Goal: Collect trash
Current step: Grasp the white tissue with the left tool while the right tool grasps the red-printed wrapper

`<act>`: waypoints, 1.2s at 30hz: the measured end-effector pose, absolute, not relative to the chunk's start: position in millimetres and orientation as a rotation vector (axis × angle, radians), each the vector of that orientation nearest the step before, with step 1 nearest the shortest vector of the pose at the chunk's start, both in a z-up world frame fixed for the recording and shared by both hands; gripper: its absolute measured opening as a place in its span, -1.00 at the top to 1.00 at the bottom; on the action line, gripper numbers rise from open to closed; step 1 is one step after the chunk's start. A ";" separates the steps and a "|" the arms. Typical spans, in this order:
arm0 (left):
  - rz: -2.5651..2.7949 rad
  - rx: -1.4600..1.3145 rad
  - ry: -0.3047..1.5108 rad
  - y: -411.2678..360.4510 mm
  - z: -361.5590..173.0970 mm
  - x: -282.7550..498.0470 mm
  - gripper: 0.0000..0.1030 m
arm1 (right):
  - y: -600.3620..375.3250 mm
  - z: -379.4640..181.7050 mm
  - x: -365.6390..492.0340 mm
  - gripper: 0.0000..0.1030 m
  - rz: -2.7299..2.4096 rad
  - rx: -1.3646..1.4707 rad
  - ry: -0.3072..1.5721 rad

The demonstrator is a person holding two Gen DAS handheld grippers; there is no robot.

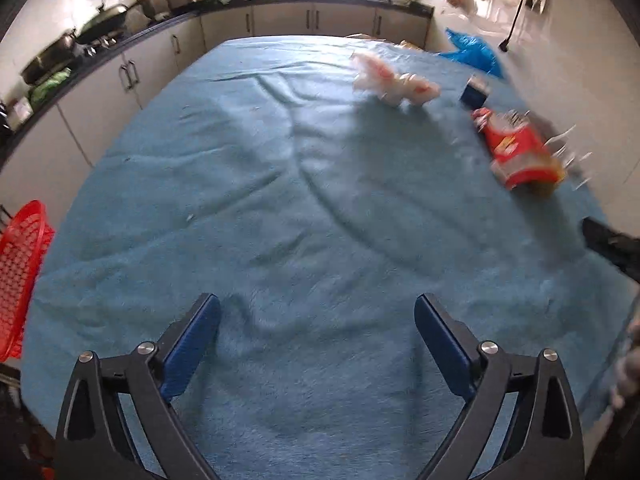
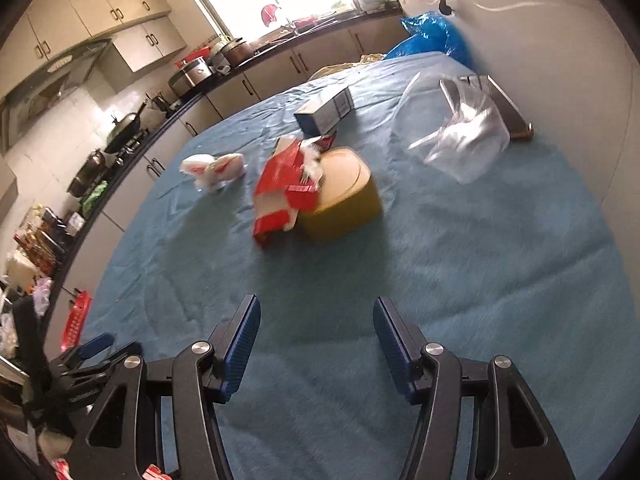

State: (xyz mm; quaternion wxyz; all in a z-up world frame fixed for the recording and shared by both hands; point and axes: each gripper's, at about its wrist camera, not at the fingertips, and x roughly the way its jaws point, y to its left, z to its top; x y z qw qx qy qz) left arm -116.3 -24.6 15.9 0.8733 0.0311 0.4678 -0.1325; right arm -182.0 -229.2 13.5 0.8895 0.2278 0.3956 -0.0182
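On the blue cloth (image 1: 280, 220) lie a crumpled white-and-red wrapper (image 1: 394, 82), a small blue box (image 1: 474, 94) and a torn red packet (image 1: 520, 148). In the right wrist view the red packet (image 2: 286, 190) leans on a round yellow tin (image 2: 346, 200), with the white wrapper (image 2: 214, 170) to its left, the blue-and-white box (image 2: 326, 114) behind and a clear plastic bag (image 2: 460, 136) at the right. My left gripper (image 1: 318, 332) is open over bare cloth with nothing between its pads. My right gripper (image 2: 316, 340) is open too, empty, short of the tin.
A red plastic basket (image 1: 20, 276) hangs off the table's left edge. A blue plastic bag (image 2: 434, 34) sits at the far right corner against the wall. Kitchen counters (image 1: 120, 48) with pots run along the left and back. My left gripper (image 2: 92, 354) shows low at the left in the right wrist view.
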 end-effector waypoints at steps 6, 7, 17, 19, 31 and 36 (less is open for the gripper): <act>-0.319 0.008 0.894 -36.2 68.8 -55.1 -0.88 | -234.4 38.2 -137.3 -0.22 -0.039 0.438 0.802; -0.324 0.002 0.889 -39.9 72.2 -43.7 -0.88 | -233.7 40.5 -129.4 -0.22 -0.042 0.429 0.794; -0.335 -0.152 0.992 -93.4 44.1 85.6 -0.88 | -219.1 30.9 -79.4 -0.22 -0.076 0.346 0.751; -0.334 -0.156 1.010 -105.5 33.6 100.6 -0.88 | -216.9 30.1 -77.9 -0.22 -0.080 0.328 0.734; -0.432 -0.166 1.039 -129.0 27.6 87.2 0.02 | -195.5 26.5 -77.4 0.28 -0.014 0.227 0.711; -0.459 -0.116 1.025 -123.7 42.1 57.3 0.52 | -191.8 25.2 -84.8 0.36 0.094 0.278 0.720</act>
